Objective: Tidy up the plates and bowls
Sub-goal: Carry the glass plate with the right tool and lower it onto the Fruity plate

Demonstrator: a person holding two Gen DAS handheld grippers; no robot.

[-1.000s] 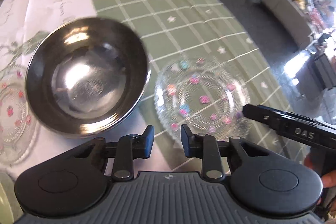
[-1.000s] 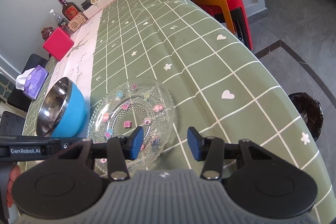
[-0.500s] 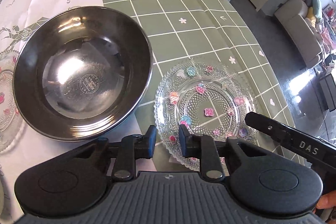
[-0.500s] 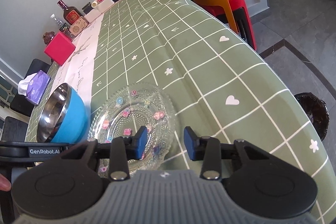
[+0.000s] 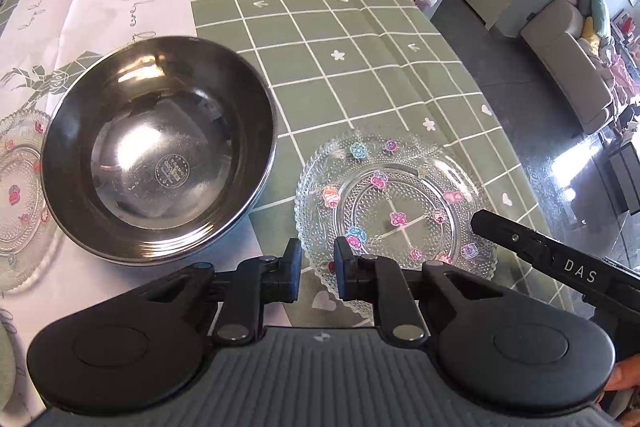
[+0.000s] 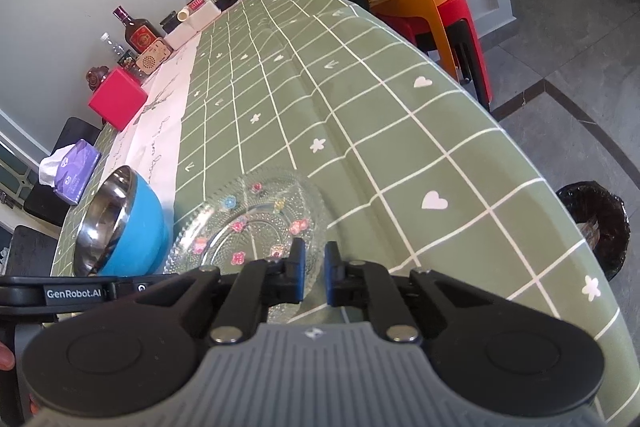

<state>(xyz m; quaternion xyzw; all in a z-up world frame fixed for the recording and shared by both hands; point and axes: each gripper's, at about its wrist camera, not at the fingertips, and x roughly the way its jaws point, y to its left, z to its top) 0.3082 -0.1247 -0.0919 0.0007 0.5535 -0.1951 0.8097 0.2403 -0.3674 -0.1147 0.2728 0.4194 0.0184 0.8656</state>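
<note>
My right tool (image 6: 315, 269) had just clenched on the glass plate's (image 6: 256, 219) near rim. My left tool (image 5: 317, 269), jaws just narrowing, straddled its edge without pressing. The steel bowl (image 5: 160, 151) sat just beside the plate on the tabletop (image 5: 360, 47). Only the left view showed a second glass plate (image 5: 20, 187); only the right showed the bowl's blue outside, bottles (image 6: 138, 29) and stacked stools (image 6: 444, 11).

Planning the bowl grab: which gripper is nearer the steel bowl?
Left. Left gripper, jaws having just been closing over the glass plate rim, sits beside the bowl; right gripper grips the plate's far edge, plate between it and bowl.
</note>
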